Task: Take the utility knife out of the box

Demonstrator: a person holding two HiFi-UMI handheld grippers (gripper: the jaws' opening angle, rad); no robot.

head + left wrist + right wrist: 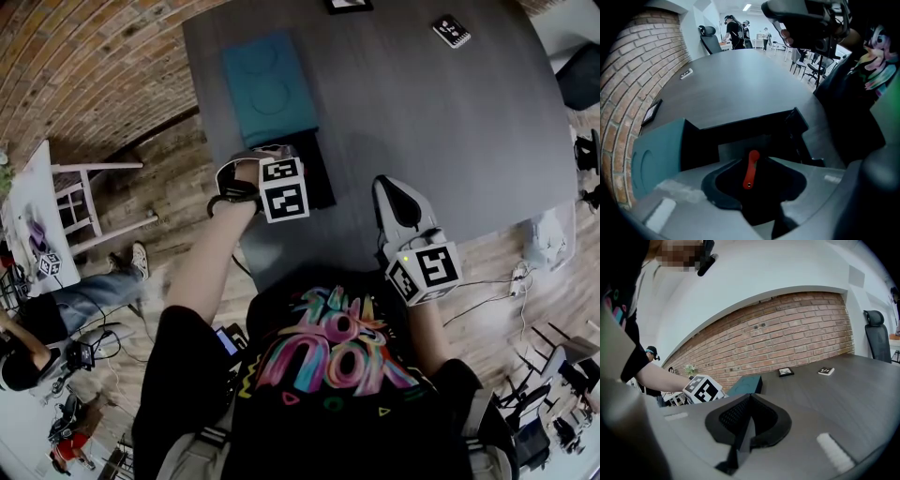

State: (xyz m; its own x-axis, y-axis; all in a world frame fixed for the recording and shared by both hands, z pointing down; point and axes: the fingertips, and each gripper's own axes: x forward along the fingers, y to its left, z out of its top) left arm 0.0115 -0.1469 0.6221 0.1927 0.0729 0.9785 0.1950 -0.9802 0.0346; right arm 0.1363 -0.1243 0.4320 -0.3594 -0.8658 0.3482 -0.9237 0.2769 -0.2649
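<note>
A slim red utility knife lies inside the open black box near the table's front edge. The box's teal lid lies just beyond the black box. My left gripper points steeply down into the box, its jaws apart on either side of the knife, and the pads do not press on it. In the head view the left gripper covers the knife. My right gripper hovers over bare table to the right of the box, shut and holding nothing; the head view shows the right gripper near the front edge.
Two small marker cards lie at the far side of the dark grey table. A white chair stands left of the table by the brick wall. People stand beyond the table's far end.
</note>
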